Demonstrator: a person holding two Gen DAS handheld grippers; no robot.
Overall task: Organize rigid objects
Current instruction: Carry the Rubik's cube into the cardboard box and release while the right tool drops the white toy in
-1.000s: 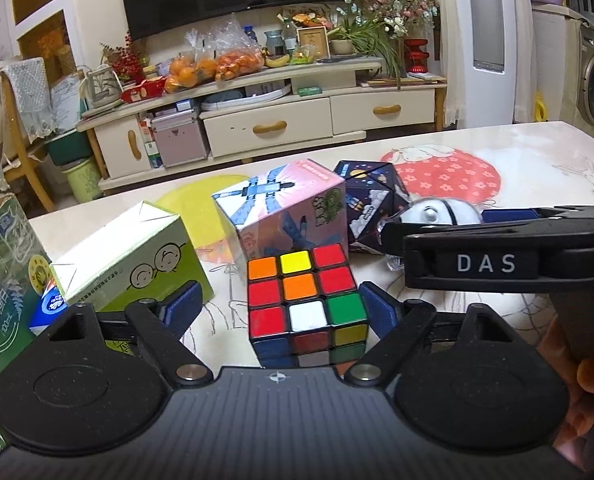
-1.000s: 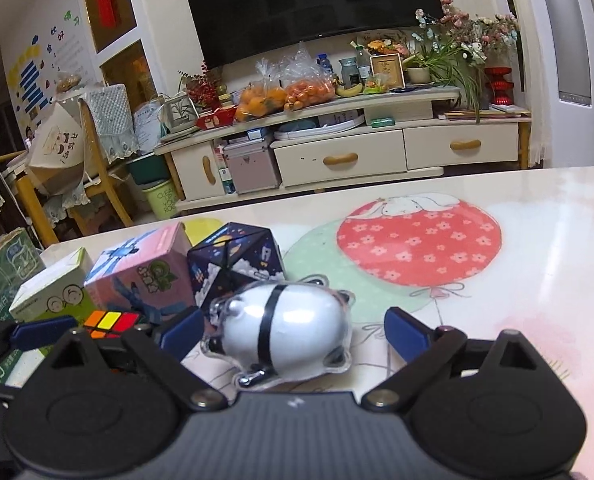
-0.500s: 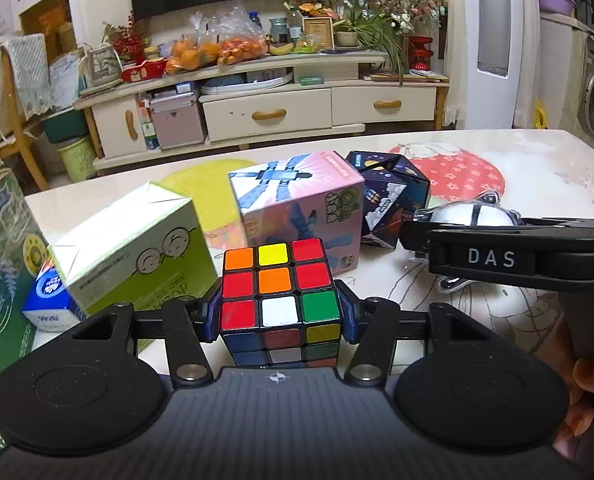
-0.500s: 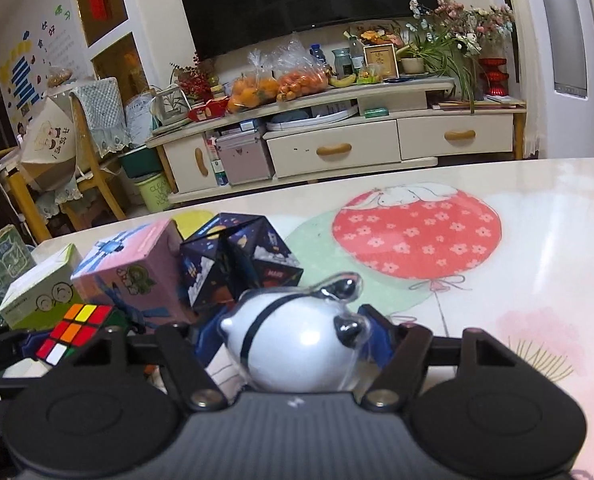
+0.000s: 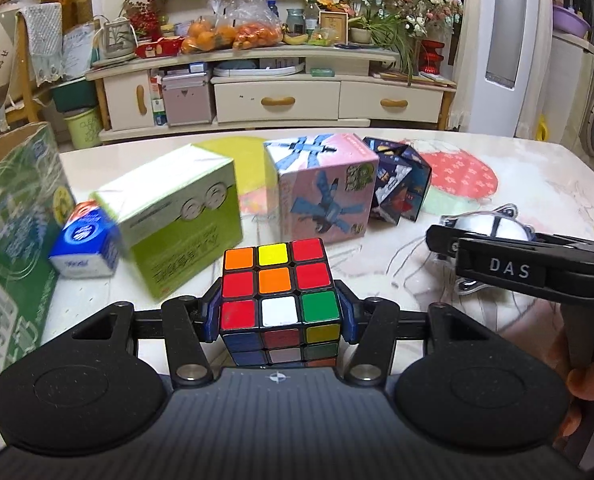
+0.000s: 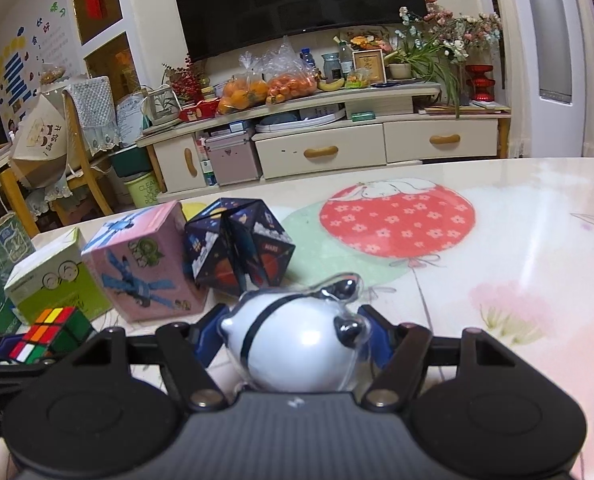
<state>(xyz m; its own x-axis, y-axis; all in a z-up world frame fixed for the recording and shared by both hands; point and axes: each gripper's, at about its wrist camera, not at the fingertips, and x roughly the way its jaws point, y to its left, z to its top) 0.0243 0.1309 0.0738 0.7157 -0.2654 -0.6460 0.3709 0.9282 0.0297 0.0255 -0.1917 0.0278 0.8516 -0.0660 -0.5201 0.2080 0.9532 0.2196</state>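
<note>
My left gripper is shut on a Rubik's cube and holds it above the table; the cube also shows at the lower left of the right wrist view. My right gripper is shut on a white panda-shaped toy in clear packaging, lifted off the table; the toy also shows in the left wrist view, behind the right gripper's body. A pink box, a dark blue folded cube and a green box stand on the table beyond.
A small blue and white carton lies beside the green box. A tall green carton stands at the left edge. The table with a red balloon print stretches to the right. A TV cabinet stands beyond the table.
Both grippers closed: the left on the Rubik's cube, the right on the panda toy. Both have since lifted their objects and drawn back from the boxes.
</note>
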